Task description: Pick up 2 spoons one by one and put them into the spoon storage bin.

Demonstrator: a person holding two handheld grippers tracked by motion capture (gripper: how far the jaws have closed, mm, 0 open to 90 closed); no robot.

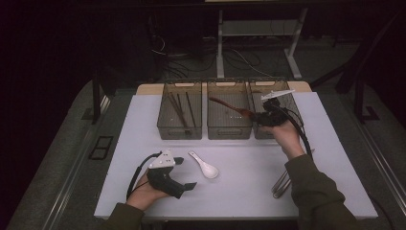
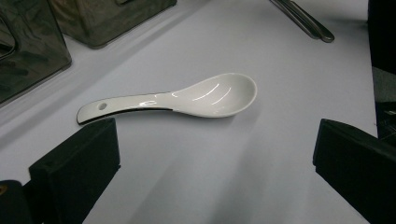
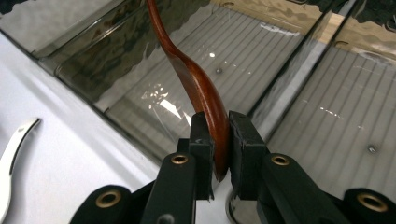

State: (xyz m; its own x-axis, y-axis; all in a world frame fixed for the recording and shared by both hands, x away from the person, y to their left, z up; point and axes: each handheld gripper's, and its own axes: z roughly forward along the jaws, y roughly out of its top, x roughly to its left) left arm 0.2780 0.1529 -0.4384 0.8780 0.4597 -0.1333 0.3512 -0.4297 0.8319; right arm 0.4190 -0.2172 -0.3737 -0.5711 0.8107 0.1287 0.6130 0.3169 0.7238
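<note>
**Wooden spoon clamped, carried over the bins**

Your right gripper pinches the wooden spoon at its bowl end, so the handle juts out over the middle bin, ready to drop in. Your left gripper rests wide open on the table, aimed at the white ceramic spoon, probably next

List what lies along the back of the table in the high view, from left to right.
Bin with dark sticks → middle bin with the wooden spoon above it → right bin, partly behind the right gripper.
</note>
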